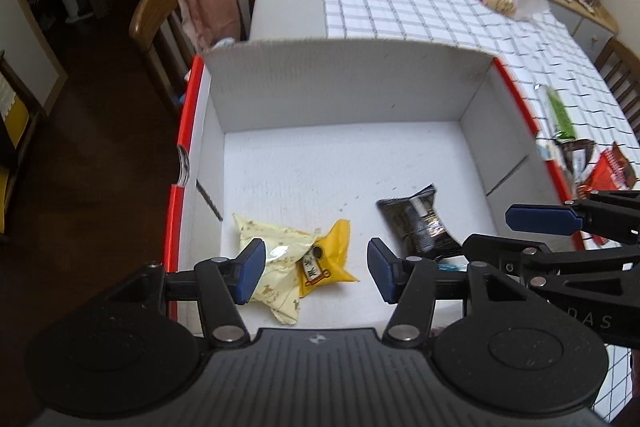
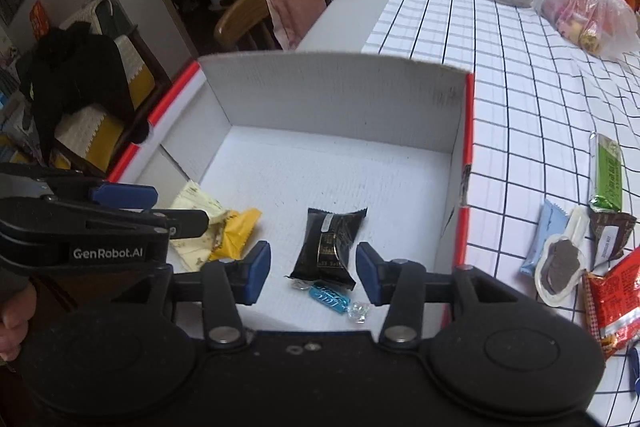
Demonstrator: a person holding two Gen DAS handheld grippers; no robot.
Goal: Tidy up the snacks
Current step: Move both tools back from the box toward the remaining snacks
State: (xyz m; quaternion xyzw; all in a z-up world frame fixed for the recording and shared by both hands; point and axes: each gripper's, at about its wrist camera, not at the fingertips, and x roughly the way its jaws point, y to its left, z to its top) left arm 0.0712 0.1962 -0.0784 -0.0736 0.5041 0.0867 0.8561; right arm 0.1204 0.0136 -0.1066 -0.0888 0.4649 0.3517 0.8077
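A white cardboard box (image 1: pixel 340 83) with red outer sides sits at the table's near left; it also shows in the right wrist view (image 2: pixel 332 87). Inside lie a pale yellow snack packet (image 1: pixel 276 267) with a bright yellow packet (image 1: pixel 336 259) on it, a black packet (image 1: pixel 420 223), and a small blue wrapped candy (image 2: pixel 330 297). My left gripper (image 1: pixel 316 273) is open and empty above the yellow packets (image 2: pixel 216 227). My right gripper (image 2: pixel 312 277) is open and empty above the black packet (image 2: pixel 332 243) and the candy.
Right of the box on the checked tablecloth (image 2: pixel 520 99) lie a green bar (image 2: pixel 608 171), a light blue packet (image 2: pixel 544 239), a brown packet (image 2: pixel 610 231) and a red packet (image 2: pixel 612 299). Plastic bags (image 2: pixel 588 11) stand further back. A wooden chair (image 1: pixel 192 7) with a pink towel stands left.
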